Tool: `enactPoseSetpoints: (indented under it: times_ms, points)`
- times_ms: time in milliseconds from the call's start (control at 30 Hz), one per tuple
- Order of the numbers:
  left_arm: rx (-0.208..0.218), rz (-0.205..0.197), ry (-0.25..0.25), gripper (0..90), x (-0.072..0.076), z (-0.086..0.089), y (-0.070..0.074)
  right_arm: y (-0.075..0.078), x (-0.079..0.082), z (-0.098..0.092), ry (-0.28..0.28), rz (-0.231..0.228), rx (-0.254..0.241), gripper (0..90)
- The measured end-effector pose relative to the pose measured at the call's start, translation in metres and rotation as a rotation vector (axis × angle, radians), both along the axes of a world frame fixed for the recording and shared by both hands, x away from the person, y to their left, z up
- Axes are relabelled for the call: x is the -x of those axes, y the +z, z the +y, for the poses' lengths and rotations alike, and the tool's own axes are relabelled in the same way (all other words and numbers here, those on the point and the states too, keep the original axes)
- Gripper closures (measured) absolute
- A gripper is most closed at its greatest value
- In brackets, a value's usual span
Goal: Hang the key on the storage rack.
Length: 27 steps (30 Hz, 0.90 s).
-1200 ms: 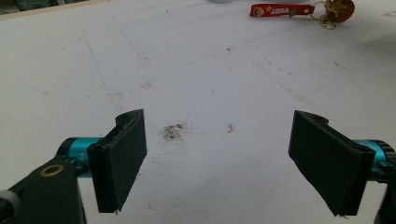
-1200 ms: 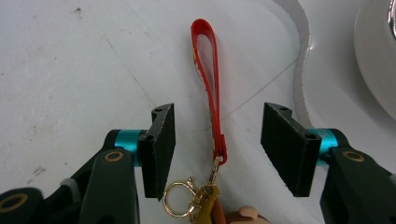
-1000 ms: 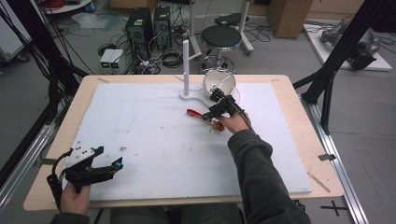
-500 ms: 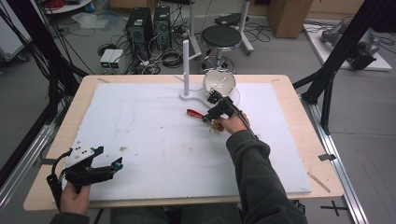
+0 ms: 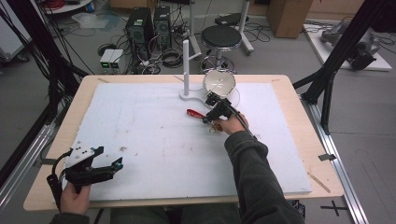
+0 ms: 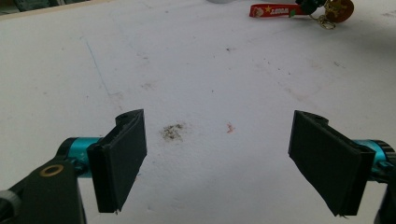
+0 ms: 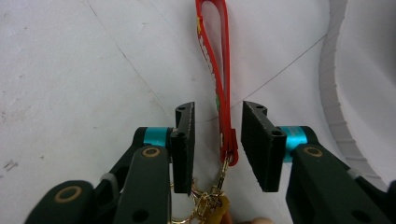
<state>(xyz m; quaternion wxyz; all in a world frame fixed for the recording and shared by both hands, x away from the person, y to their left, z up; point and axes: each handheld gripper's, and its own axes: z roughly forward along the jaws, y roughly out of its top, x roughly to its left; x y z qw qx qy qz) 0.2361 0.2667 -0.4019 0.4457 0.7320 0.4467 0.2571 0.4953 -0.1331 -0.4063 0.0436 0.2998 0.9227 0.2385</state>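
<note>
A red strap [image 7: 219,70] with a gold key ring [image 7: 210,203] on its near end lies on the white board, also visible as the strap [image 5: 195,113] in the high view. My right gripper [image 7: 217,116] points along it, and its jaws have just been closing. The strap's lower end sits between the pads, with a gap on each side. My left gripper [image 6: 217,140] rests wide open at the board's near left corner [image 5: 116,164], with nothing between its jaws. The strap [image 6: 273,10] lies far ahead of it.
A white stand with an upright post [image 5: 186,60] and a round white dish [image 5: 219,83] sit just beyond the right gripper. The white foam board [image 5: 140,126] covers most of the wooden table [image 5: 289,84]. A curved white base edge [image 7: 334,93] lies right of the jaws.
</note>
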Motion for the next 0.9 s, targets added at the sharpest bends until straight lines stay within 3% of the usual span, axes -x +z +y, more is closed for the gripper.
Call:
enactPoseSetpoints:
  times_ms: [900]
  points:
    - [0.001, 0.001, 0.003, 19.8, -0.0005, 0.0007, -0.0004, -0.0078, -0.0014, 0.0051, 0.024, 0.001, 0.053, 73.5]
